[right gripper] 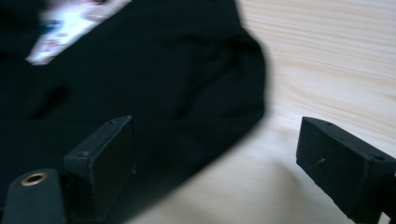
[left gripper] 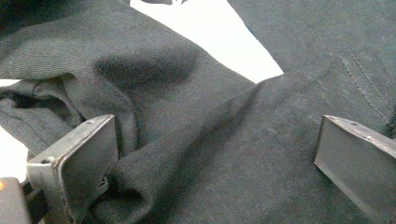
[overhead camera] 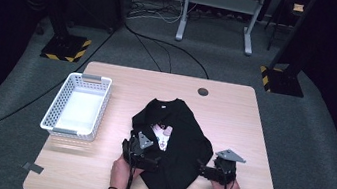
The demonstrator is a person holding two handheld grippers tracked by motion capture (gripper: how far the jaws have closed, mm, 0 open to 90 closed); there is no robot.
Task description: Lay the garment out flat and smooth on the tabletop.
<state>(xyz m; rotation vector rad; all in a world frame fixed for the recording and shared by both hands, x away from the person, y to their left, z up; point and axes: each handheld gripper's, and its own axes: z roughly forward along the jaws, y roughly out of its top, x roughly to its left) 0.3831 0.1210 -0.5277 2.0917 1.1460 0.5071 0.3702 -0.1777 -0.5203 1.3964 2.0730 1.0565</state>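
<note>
One wooden table (overhead camera: 235,109) carries one black T-shirt (overhead camera: 174,146), partly folded at its middle, and one empty white basket (overhead camera: 78,106) well to the shirt's left. Two grippers work the shirt's near edges: the left gripper (overhead camera: 146,159) stands wide open over rumpled cloth, gripping nothing; the right gripper (overhead camera: 203,169) is wide open too, one jaw over the hem, one over bare wood. The shirt's print (overhead camera: 163,135) is half covered.
</note>
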